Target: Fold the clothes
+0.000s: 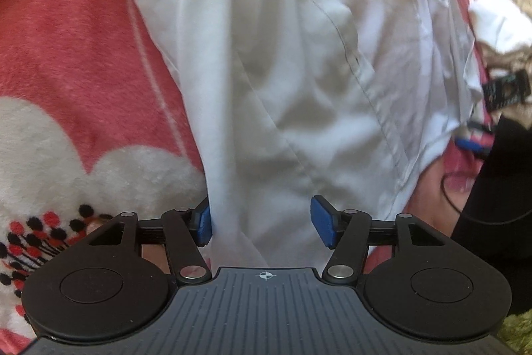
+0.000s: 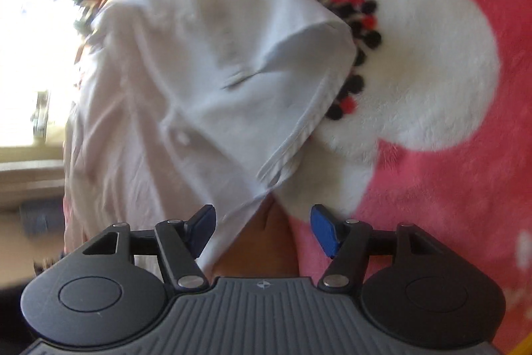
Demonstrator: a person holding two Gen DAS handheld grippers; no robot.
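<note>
Pink blanket [image 1: 66, 39] under white shirt [image 1: 299, 72], seemingly draped between both grippers' parted jaws

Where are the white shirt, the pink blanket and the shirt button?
white shirt [image 1: 299, 72]: left wrist view, on its creased middle.
pink blanket [image 2: 465, 188]: right wrist view, on bare pink pile.
shirt button [image 2: 182, 138]: right wrist view, on the button's face.

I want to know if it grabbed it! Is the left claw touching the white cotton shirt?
Touching. In the left wrist view, the white cotton shirt lies against one blue pad of the open left claw.
</note>
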